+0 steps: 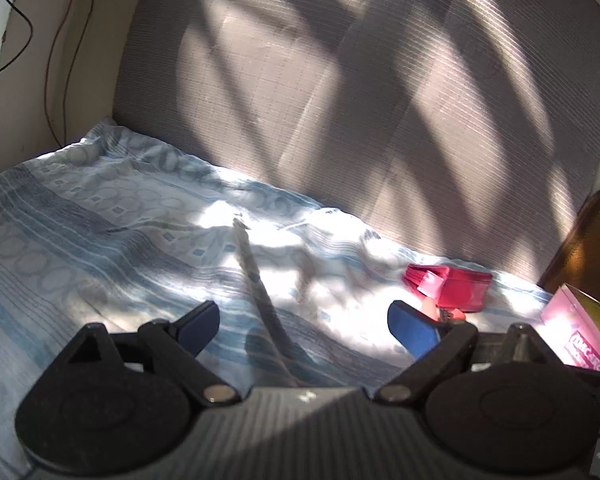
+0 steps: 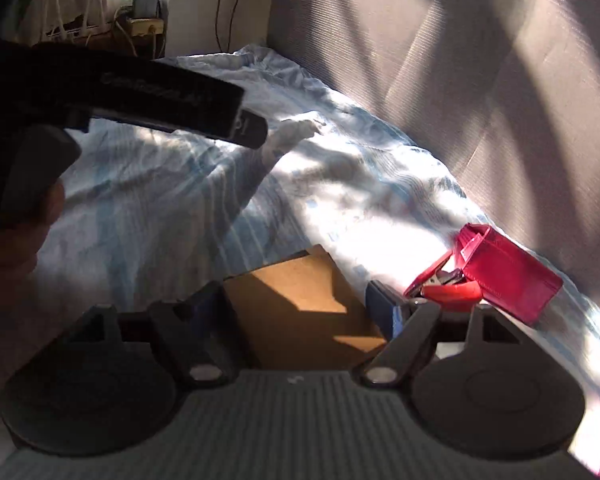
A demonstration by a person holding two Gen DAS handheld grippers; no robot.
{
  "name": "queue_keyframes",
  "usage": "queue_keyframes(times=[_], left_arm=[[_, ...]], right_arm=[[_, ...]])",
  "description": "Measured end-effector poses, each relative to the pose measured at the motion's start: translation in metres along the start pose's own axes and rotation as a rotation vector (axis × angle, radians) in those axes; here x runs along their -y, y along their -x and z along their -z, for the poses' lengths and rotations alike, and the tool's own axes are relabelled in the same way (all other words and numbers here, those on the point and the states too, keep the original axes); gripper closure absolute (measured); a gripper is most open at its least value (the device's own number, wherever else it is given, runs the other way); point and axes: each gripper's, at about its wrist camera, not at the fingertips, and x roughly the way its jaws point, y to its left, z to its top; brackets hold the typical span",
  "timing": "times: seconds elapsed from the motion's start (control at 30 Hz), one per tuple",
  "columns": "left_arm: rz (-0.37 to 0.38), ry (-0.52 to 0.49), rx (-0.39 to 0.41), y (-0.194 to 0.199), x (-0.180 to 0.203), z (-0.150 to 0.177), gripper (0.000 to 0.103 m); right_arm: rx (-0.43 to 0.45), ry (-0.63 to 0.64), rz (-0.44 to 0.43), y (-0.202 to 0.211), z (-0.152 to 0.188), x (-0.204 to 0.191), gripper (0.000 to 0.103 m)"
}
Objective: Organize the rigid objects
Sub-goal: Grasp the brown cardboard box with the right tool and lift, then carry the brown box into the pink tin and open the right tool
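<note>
**Cardboard box in right jaws; left jaws wide and empty over the bed**

Brown cardboard box (image 2: 300,308): sits between the right gripper (image 2: 300,312) fingers, both blue pads at its two sides. Jaws read as closed onto the box, at medium width. Half the box top is in sun, half in shadow.

Red wallet (image 2: 508,276): lies on the bedsheet (image 2: 148,216) just right of the right gripper, close to the grey headboard (image 2: 440,72). A red stapler (image 2: 444,286) lies against the wallet's near side, touching it. Left wrist view shows the same wallet (image 1: 452,286) ahead and to the right of the left gripper, with the stapler (image 1: 446,314) partly hidden behind the right finger.

Left gripper (image 1: 302,326): jaws spread wide, nothing between them, only striped blue-and-white sheet. A long thin shadow runs up the sheet between the fingers.

Pink box (image 1: 584,338): printed lettering, at the right edge of the left wrist view, near the wallet but apart from it.

In the right wrist view the left gripper's dark body (image 2: 140,96) crosses the upper left, held above the sheet. Cables (image 2: 224,4) hang on the wall behind the bed.
</note>
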Motion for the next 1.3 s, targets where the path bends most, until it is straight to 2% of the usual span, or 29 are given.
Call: queue_keyframes(times=[0.07, 0.13, 0.2, 0.27, 0.3, 0.37, 0.47, 0.57, 0.67, 0.7, 0.73, 0.77, 0.8, 0.83, 0.87, 1.0, 1.07, 1.2, 1.3], left_arm=[[0.168, -0.072, -0.062, -0.004, 0.020, 0.009, 0.009], [0.302, -0.134, -0.129, -0.008, 0.041, 0.021, 0.009], [0.396, -0.202, -0.183, -0.007, 0.065, 0.032, 0.009], [0.466, -0.240, -0.227, -0.003, 0.086, 0.041, 0.010], [0.507, -0.256, -0.251, 0.003, 0.097, 0.047, 0.010], [0.551, -0.290, -0.275, 0.014, 0.113, 0.056, 0.010], [0.583, -0.322, -0.318, 0.027, 0.133, 0.072, 0.013], [0.553, -0.312, -0.349, 0.030, 0.137, 0.082, 0.015], [0.531, -0.276, -0.387, 0.028, 0.132, 0.086, 0.025], [0.530, -0.271, -0.380, 0.029, 0.132, 0.087, 0.028], [0.535, -0.274, -0.385, 0.030, 0.134, 0.088, 0.036], [0.555, -0.280, -0.400, 0.030, 0.139, 0.089, 0.044], [0.546, -0.289, -0.402, 0.032, 0.145, 0.089, 0.046], [0.533, -0.310, -0.377, 0.035, 0.150, 0.088, 0.046], [0.534, -0.339, -0.346, 0.041, 0.159, 0.084, 0.046], [0.602, -0.370, -0.280, 0.051, 0.196, 0.058, 0.048], [0.635, -0.392, -0.253, 0.050, 0.222, 0.048, 0.048], [0.684, -0.481, -0.205, 0.038, 0.284, 0.046, 0.046], [0.723, -0.521, -0.206, 0.020, 0.328, 0.052, 0.045]], right_arm=[[0.004, -0.024, 0.040, 0.032, 0.027, -0.007, 0.023], [0.011, -0.096, 0.115, 0.065, 0.059, -0.009, 0.023], [0.025, -0.179, 0.175, 0.091, 0.086, -0.009, 0.021], [0.043, -0.266, 0.242, 0.116, 0.112, -0.011, 0.014], [0.059, -0.317, 0.257, 0.126, 0.124, -0.012, 0.009], [0.079, -0.402, 0.268, 0.138, 0.138, -0.012, 0.008], [0.117, -0.471, 0.274, 0.145, 0.147, -0.012, 0.008], [0.129, -0.480, 0.261, 0.143, 0.143, -0.015, 0.009], [0.115, -0.479, 0.239, 0.132, 0.136, -0.016, 0.010], [0.111, -0.487, 0.225, 0.128, 0.134, -0.014, 0.014], [0.105, -0.505, 0.194, 0.125, 0.137, -0.013, 0.026], [0.116, -0.508, 0.197, 0.123, 0.138, -0.015, 0.033], [0.125, -0.505, 0.216, 0.122, 0.137, -0.016, 0.048], [0.133, -0.517, 0.218, 0.124, 0.136, -0.017, 0.055], [0.148, -0.530, 0.225, 0.126, 0.135, -0.015, 0.056], [0.276, -0.532, 0.321, 0.159, 0.138, -0.007, 0.056], [0.336, -0.528, 0.399, 0.179, 0.139, 0.003, 0.056], [0.371, -0.558, 0.526, 0.201, 0.152, 0.034, 0.056], [0.370, -0.621, 0.590, 0.213, 0.170, 0.063, 0.056]])
